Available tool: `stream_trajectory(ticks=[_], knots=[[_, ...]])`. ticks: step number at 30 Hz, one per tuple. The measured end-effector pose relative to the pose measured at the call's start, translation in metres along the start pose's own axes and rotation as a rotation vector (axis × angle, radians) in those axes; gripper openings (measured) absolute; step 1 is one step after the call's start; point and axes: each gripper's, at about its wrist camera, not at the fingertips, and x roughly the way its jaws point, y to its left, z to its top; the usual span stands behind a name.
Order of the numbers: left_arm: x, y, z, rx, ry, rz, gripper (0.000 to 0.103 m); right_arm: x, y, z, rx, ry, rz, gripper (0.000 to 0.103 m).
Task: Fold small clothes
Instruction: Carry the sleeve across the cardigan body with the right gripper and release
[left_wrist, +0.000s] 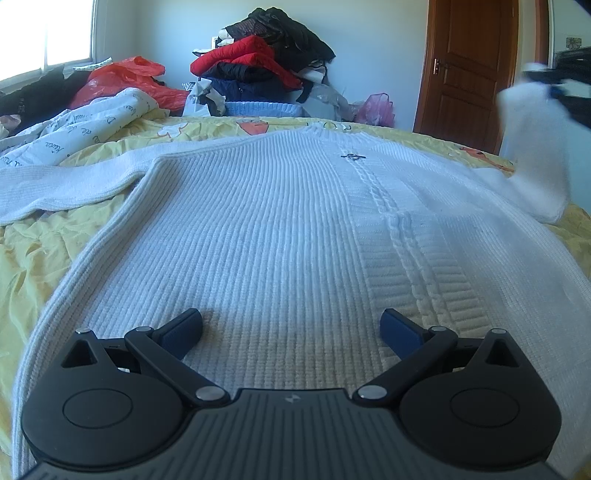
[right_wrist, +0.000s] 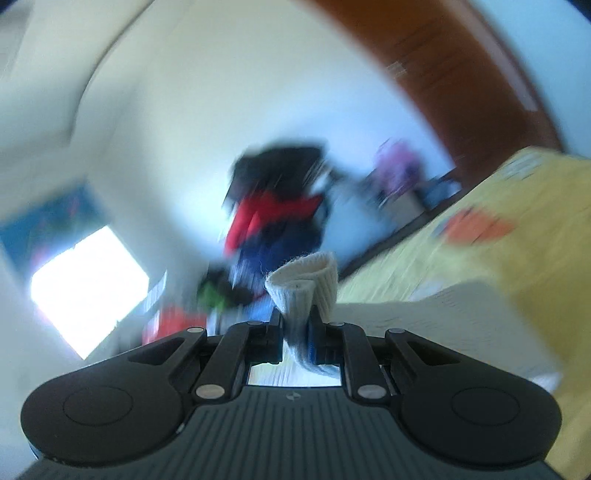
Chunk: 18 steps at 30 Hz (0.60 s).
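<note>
The sweater (left_wrist: 258, 221) lies flat on the yellow bedsheet (left_wrist: 44, 266), its right sleeve (left_wrist: 532, 155) lifted; the right gripper (right_wrist: 295, 328) is clamped on the cuff (right_wrist: 306, 280), the view blurred; the left gripper (left_wrist: 291, 328) hovers over the hem, jaws apart. Risks, I judge: the thin pinch may slip; with nothing pinning the body, the pull could drag or bunch it.

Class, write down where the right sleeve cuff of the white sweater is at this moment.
The sleeve cuff is pinched in the right tongs, lifted above the yellow bedsheet; in the left wrist view it hangs at the far right, beside the wooden door.
</note>
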Motion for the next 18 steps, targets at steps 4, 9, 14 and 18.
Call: stream_trajectory(ticks=[4, 9, 14, 18], knots=[[0.000, 0.000, 0.000, -0.001, 0.000, -0.001, 0.103, 0.055, 0.029, -0.072, -0.080, 0.180, -0.019, 0.016], [-0.001, 0.001, 0.000, -0.005, -0.003, -0.004, 0.103, 0.087, 0.032, -0.123, -0.160, 0.242, -0.136, 0.024], [-0.001, 0.001, 0.000, 0.002, 0.000, -0.001, 0.103, 0.078, 0.019, -0.135, -0.080, 0.270, -0.102, 0.061], [-0.001, 0.002, 0.001, 0.004, 0.004, -0.013, 0.103, 0.058, -0.012, -0.132, 0.057, 0.242, -0.073, 0.061]])
